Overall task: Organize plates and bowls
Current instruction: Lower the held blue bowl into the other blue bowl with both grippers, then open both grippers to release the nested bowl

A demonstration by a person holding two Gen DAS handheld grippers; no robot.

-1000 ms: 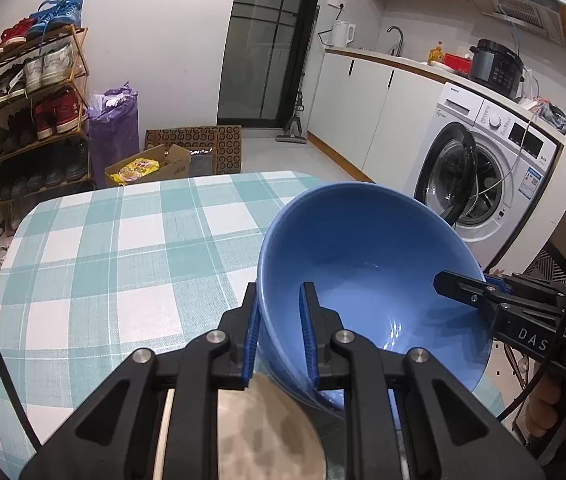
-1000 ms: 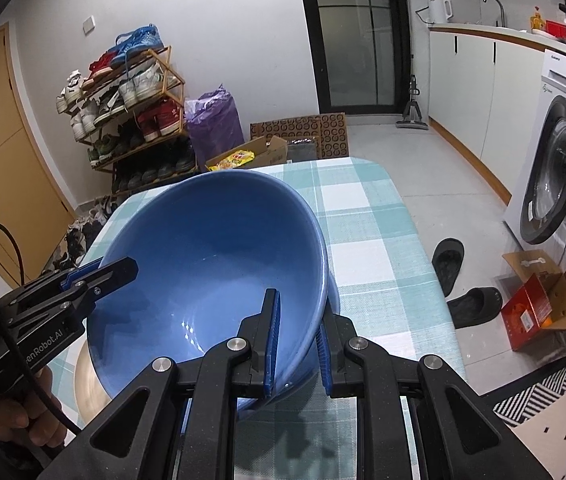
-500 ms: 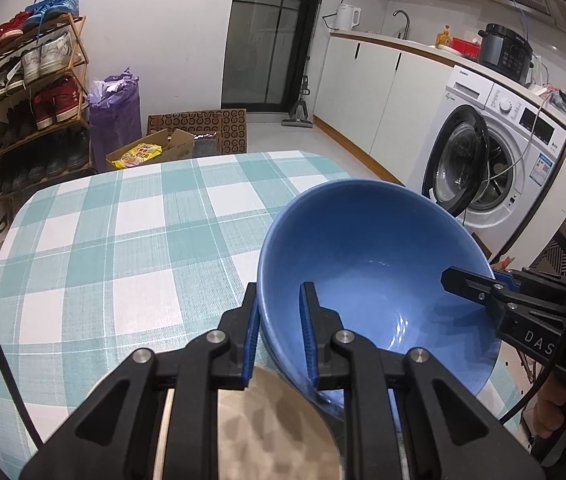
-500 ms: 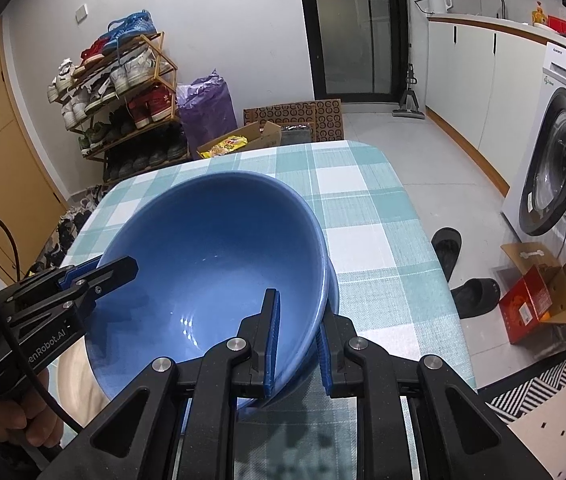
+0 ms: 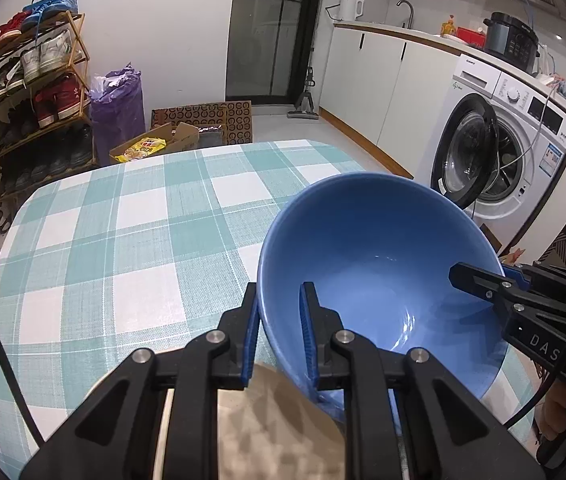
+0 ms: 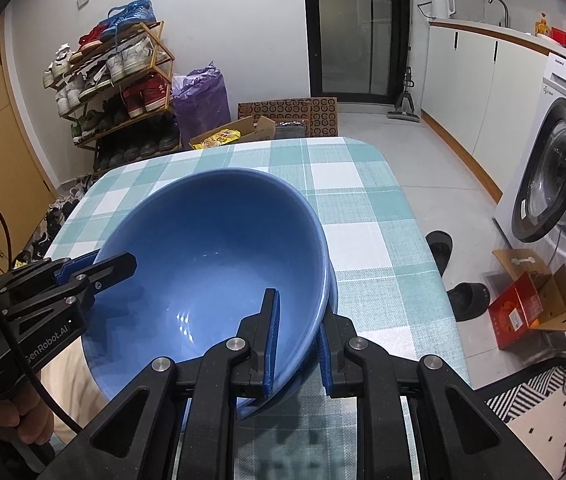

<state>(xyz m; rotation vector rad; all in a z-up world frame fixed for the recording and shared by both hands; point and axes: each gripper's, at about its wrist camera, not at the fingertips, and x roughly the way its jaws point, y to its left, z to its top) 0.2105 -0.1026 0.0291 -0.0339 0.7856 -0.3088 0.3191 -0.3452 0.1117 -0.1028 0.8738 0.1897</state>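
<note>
Glossy blue bowl [image 5: 379,264], empty, tilted, above beige plate [image 5: 283,432], checked table [image 5: 123,248]

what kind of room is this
Most likely a lived-in home, a combined kitchen, laundry and entry space: a washing machine under a counter with a kettle, a loaded shoe rack, and a checked tablecloth.
</note>
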